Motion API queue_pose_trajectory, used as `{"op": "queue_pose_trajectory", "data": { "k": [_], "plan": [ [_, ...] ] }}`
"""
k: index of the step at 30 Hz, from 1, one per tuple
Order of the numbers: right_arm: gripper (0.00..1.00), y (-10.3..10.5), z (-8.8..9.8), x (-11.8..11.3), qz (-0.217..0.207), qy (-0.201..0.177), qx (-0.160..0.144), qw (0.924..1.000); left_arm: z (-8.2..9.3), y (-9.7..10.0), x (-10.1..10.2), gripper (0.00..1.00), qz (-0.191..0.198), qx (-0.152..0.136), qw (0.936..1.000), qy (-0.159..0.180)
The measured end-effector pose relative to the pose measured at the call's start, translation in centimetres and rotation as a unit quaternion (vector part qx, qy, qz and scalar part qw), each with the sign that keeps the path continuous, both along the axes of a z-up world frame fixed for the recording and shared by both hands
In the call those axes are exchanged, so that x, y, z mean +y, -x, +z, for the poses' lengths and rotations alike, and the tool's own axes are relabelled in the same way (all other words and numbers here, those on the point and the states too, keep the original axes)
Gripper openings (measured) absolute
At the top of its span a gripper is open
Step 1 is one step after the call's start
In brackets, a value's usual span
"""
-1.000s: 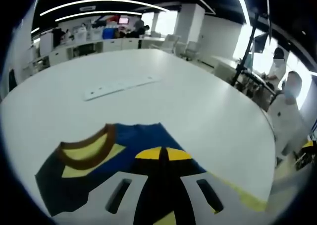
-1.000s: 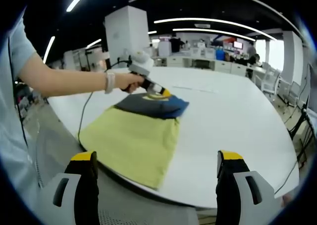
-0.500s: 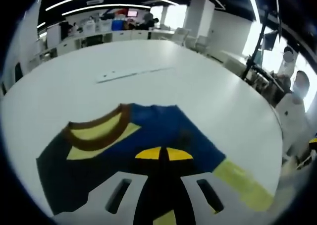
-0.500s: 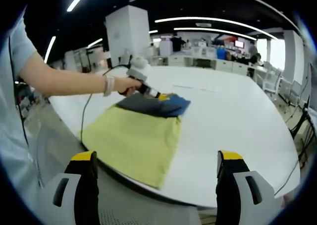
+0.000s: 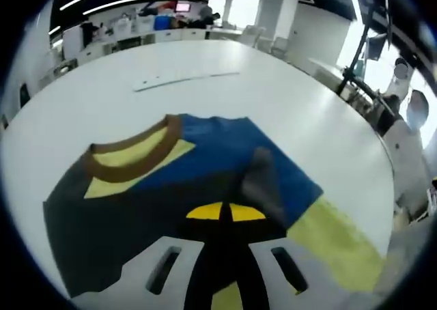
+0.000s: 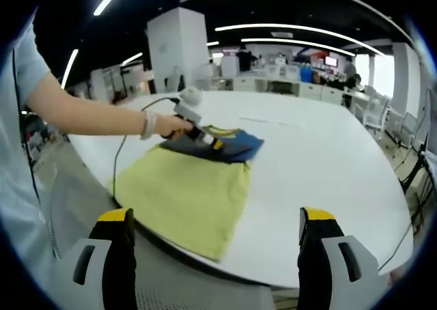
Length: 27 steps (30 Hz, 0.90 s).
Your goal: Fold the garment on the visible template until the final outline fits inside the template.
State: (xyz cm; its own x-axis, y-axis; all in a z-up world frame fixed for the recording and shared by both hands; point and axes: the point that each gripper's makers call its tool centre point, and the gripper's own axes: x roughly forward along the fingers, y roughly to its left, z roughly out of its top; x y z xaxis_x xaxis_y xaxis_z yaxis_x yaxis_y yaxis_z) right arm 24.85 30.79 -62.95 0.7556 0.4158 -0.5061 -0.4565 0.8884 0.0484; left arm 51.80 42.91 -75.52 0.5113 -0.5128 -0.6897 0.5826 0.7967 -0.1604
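Observation:
The garment (image 5: 205, 166) lies flat on the white table (image 5: 102, 105). It has a blue and dark upper part, a brown collar (image 5: 133, 163) with yellow inside, and a yellow lower part (image 5: 334, 245). My left gripper (image 5: 220, 212) has its yellow tips together on the dark cloth, and a raised ridge of fabric (image 5: 261, 184) stands just beside them. In the right gripper view a hand holds the left gripper (image 6: 198, 134) on the dark top of the garment (image 6: 184, 190), whose yellow part reaches the table's near edge. My right gripper (image 6: 217, 218) hangs open before that edge, holding nothing.
A long white strip (image 5: 184, 81) lies further out on the table. Two people (image 5: 410, 139) stand past the table's right edge. The person's bare arm (image 6: 89, 112) and a cable (image 6: 119, 163) cross the left side. Desks and chairs fill the room behind.
The left gripper has drawn back across the garment toward the person, and a ridge of cloth has risen beside its tips. The right gripper has stayed still.

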Motion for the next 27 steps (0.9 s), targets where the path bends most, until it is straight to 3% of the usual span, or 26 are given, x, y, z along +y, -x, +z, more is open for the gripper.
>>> {"op": "queue_pose_trajectory", "data": {
  "k": [27],
  "plan": [
    [0.99, 0.2, -0.2, 0.1, 0.001, -0.003, 0.002, 1.0000, 0.9, 3.1, -4.7, 0.00, -0.050, 0.002, 0.9979, 0.041]
  ]
}}
